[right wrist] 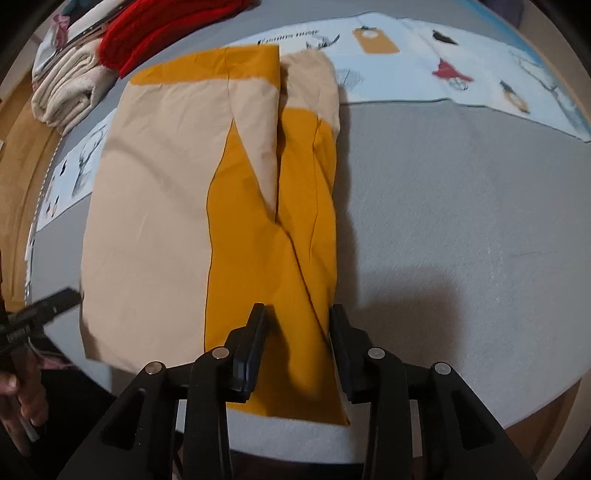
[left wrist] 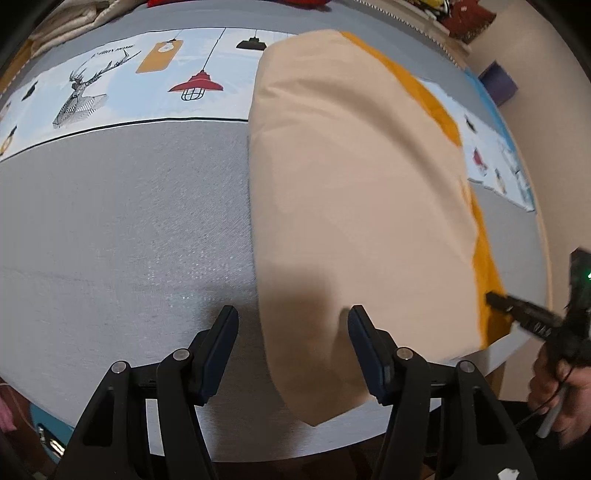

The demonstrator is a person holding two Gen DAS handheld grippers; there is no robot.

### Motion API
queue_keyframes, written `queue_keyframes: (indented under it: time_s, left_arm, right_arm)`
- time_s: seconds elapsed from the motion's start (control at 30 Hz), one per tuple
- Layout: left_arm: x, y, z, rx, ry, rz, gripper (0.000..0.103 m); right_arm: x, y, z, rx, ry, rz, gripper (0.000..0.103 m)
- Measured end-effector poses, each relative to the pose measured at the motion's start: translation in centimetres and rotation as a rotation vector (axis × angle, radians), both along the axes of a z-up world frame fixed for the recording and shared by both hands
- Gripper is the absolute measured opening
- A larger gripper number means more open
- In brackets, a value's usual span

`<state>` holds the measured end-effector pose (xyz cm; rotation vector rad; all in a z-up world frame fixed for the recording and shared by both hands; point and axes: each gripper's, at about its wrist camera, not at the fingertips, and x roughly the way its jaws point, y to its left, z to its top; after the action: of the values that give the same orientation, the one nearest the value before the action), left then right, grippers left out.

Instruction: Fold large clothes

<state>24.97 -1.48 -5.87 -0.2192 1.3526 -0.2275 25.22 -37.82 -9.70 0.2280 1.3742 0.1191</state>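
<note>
Grey tablecloth [left wrist: 129, 221] bears the folded beige-and-mustard garment [left wrist: 354, 206], lying across its printed lamp-and-deer band [left wrist: 147, 81], whose lettering is illegible. Only the right wrist view shows mustard panels and a red pile [right wrist: 162, 33] behind the garment. Left gripper [left wrist: 291, 321] gapes wide at the garment's near beige edge; right gripper [right wrist: 297, 317] is open astride its near mustard end.

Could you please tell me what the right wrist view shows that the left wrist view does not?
Only the right wrist view shows the red garment, the folded cream towels and the mustard panels of the garment clearly. Only the left wrist view shows the red lamp print sharply and a purple box. Both show the beige-and-mustard garment, the grey table cover and both open grippers, left gripper and right gripper.
</note>
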Motion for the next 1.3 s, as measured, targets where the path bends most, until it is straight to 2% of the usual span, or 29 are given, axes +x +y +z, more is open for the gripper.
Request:
queue_keyframes:
  time_s: [0.07,0.1,0.13,0.17,0.23,0.3,0.37,0.43,0.53,0.67,0.87,0.9,1.03,1.1,1.2,1.23,1.27,1.3]
  left_arm:
    - [-0.1,-0.3,0.3,-0.021,0.001,-0.009,0.057]
    - [-0.1,-0.7,-0.1,0.001,0.01,-0.025,0.057]
    - [0.0,-1.0,-0.6,0.033,0.022,-0.038,0.056]
    - [0.0,-1.4,-1.6,0.086,0.047,-0.057,0.058]
    - [-0.3,-2.0,-3.2,0.134,0.09,-0.087,0.059]
    - [-0.5,-2.6,-3.4,0.168,0.083,-0.11,0.059]
    - [-0.7,-3.2,-2.7,0.199,0.06,-0.132,0.058]
    - [-1.0,-3.6,-1.7,0.191,0.037,-0.142,0.054]
    - [-1.7,-4.0,-0.6,0.16,0.011,-0.179,0.053]
    - [-1.9,-5.3,-3.5,0.236,0.075,-0.238,0.057]
    - [-2.6,-6.3,-1.9,0.26,0.032,-0.266,0.057]
    - [-2.6,-6.3,-1.5,0.25,0.023,-0.258,0.057]
    - [-2.3,-5.8,-0.2,0.209,-0.009,-0.225,0.056]
    - [-1.4,-4.7,0.7,0.173,-0.035,-0.188,0.056]
    - [-0.1,-3.2,2.9,0.127,-0.088,-0.129,0.058]
    - [0.6,-3.0,3.3,0.123,-0.105,-0.121,0.062]
    - [1.4,-2.6,3.9,0.119,-0.13,-0.114,0.067]
    - [2.1,-2.2,4.1,0.118,-0.147,-0.11,0.069]
  right_arm:
    - [-0.3,0.1,0.1,0.002,-0.012,0.037,0.018]
    - [-0.4,0.2,0.2,-0.004,-0.018,0.052,0.012]
    - [-0.6,0.2,0.2,-0.004,-0.019,0.061,0.01]
    - [-0.7,0.2,0.0,-0.003,-0.008,0.067,0.01]
    - [-0.8,0.1,-1.2,-0.013,0.051,0.073,0.009]
    - [-0.9,0.3,-2.2,-0.046,0.103,0.084,0.009]
    - [-0.8,0.7,-2.7,-0.085,0.117,0.108,0.009]
    - [-0.8,0.9,-2.5,-0.101,0.11,0.117,0.009]
    - [-0.8,0.9,-2.3,-0.117,0.097,0.125,0.009]
    - [-0.8,1.6,-2.4,-0.167,0.098,0.153,0.009]
    - [-1.1,2.8,-2.3,-0.219,0.103,0.157,0.009]
    - [-1.1,2.7,-2.1,-0.218,0.1,0.155,0.01]
    - [-1.3,2.3,-1.3,-0.217,0.08,0.109,0.026]
    - [-1.6,1.5,-0.4,-0.214,0.047,0.071,0.029]
    - [-1.8,0.1,1.8,-0.177,-0.04,-0.009,0.03]
    - [-2.1,-0.5,2.5,-0.152,-0.078,-0.038,0.032]
    - [-2.2,-0.9,3.5,-0.11,-0.127,-0.068,0.035]
    - [-2.2,-1.0,4.3,-0.071,-0.17,-0.087,0.045]
